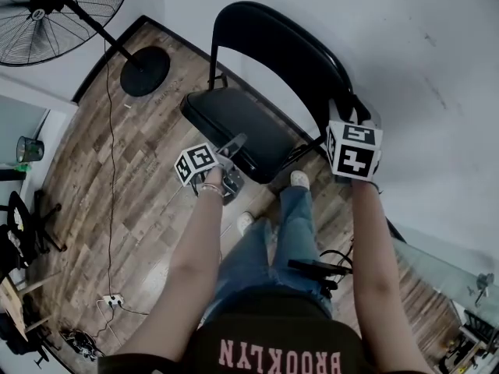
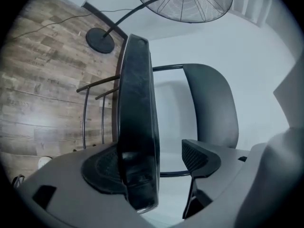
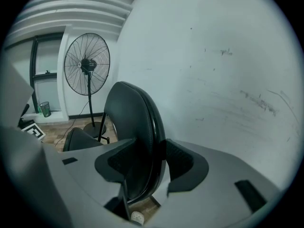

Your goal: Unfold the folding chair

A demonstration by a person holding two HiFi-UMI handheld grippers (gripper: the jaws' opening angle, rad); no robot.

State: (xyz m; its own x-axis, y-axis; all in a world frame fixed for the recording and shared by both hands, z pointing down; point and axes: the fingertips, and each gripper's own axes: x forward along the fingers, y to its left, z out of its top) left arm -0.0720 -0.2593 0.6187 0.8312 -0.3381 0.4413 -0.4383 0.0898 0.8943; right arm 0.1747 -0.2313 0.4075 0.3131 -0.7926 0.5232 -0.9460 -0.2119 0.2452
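Note:
A black folding chair stands by the wall, its padded seat [image 1: 234,127] lowered and its curved backrest [image 1: 284,49] upright. My left gripper [image 1: 234,148] is at the seat's front edge. In the left gripper view the seat [image 2: 137,113] runs edge-on between the jaws of this gripper [image 2: 154,163]: it lies against the left pad [image 2: 104,167], while the right pad [image 2: 199,156] stands clear of it, so the gripper is open. My right gripper [image 1: 345,123] is at the backrest's right side; in its own view this gripper [image 3: 151,161] is shut on the backrest [image 3: 133,122].
A pedestal fan [image 1: 54,6] with a round base [image 1: 145,72] stands behind the chair on the wood floor. A cable runs to a power strip [image 1: 113,300]. The white wall [image 1: 405,68] is close on the right. The person's feet [image 1: 299,179] are under the seat's front.

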